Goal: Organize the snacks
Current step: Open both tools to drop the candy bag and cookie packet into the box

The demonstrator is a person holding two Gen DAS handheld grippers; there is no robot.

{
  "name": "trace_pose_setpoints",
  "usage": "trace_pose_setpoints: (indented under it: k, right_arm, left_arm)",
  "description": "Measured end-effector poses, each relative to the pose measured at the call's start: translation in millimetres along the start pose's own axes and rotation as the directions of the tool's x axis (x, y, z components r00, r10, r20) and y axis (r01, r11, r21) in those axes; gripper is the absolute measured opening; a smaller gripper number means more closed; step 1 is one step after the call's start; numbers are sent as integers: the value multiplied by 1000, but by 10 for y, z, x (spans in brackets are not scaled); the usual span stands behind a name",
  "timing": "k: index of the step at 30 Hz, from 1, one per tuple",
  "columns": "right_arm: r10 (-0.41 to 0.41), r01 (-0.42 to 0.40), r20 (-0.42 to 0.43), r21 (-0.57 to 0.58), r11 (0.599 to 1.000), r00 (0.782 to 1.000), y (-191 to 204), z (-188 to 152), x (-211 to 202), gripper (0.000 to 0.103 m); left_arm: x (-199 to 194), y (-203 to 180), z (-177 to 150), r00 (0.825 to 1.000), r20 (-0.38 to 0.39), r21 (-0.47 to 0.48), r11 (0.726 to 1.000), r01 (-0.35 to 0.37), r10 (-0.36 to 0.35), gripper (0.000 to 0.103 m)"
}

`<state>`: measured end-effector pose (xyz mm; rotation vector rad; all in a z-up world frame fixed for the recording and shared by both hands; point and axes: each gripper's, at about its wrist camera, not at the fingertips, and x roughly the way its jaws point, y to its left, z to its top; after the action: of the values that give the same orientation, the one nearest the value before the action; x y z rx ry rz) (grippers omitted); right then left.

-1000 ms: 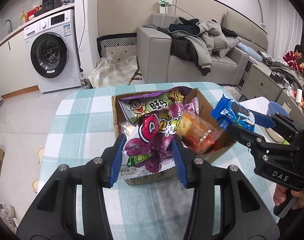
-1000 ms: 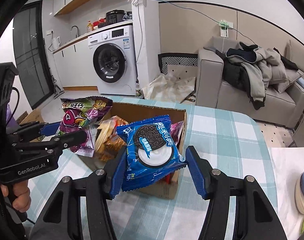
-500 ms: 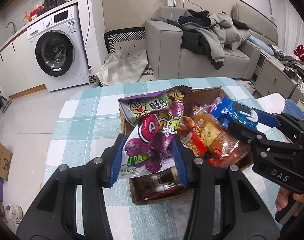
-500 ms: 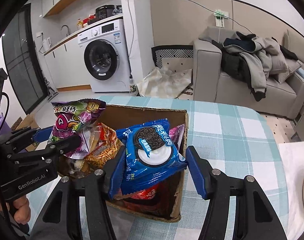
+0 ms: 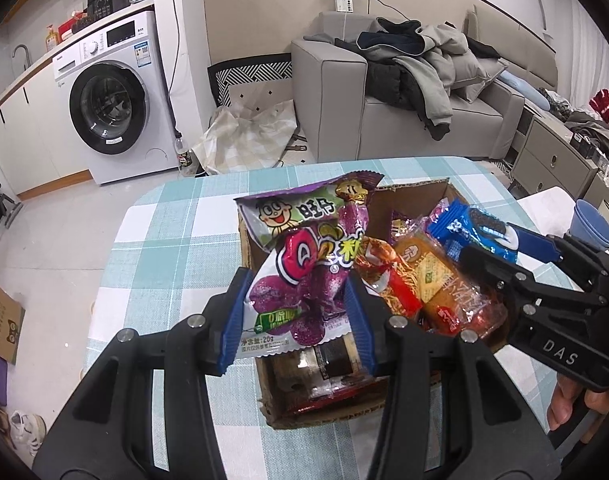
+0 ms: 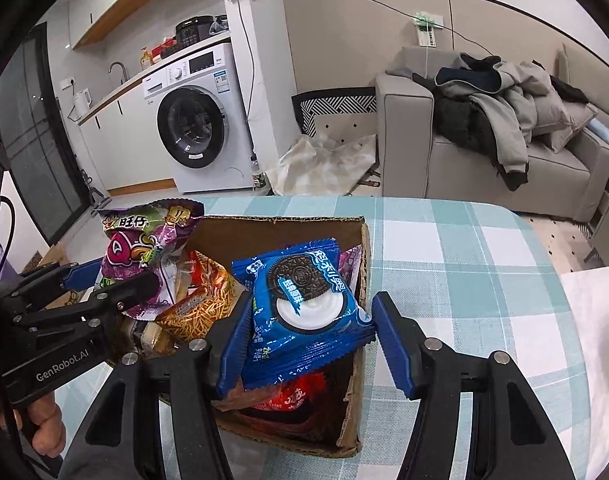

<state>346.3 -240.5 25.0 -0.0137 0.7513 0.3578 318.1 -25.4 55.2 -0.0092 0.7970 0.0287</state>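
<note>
The left tool pinches a purple candy bag between its blue pads, the bag standing up toward 12 o'clock over the cardboard box. The right tool grips a blue cookie packet, also over the box, at 3 o'clock from the candy bag. Orange noodle snack packs lie in the box between them. The box sits on the checked table.
</note>
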Motion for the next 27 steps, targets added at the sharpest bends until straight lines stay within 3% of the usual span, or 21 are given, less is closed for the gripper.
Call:
trace_pose_setpoints:
  k: [6, 17, 19, 24, 26, 27]
  right_arm:
    - [19, -18, 44, -29, 999, 999, 33, -3, -160, 80]
    - [27, -27, 42, -10, 1000, 999, -78, -112, -371, 86]
    - [31, -30, 35, -10, 999, 999, -103, -149, -396, 87]
    - [31, -31, 38, 5, 999, 999, -189, -216, -465, 93]
    - [34, -35, 37, 11, 999, 999, -205, -239, -495, 95]
    - [41, -41, 38, 9, 999, 998, -203, -252, -514, 95]
  left_arm:
    - [-51, 49, 26, 999, 11, -11, 999, 39, -39, 43]
    - [-37, -151, 96, 998, 20, 58, 997, 52, -53, 44]
    - [-72, -169, 88, 997, 11, 62, 995, 79, -80, 48]
    - [-203, -124, 29, 993, 14, 35, 992, 119, -119, 86]
    - [-275, -113, -3, 992, 14, 31, 991, 127, -128, 88]
    - [-309, -108, -19, 992, 15, 31, 992, 123, -124, 94]
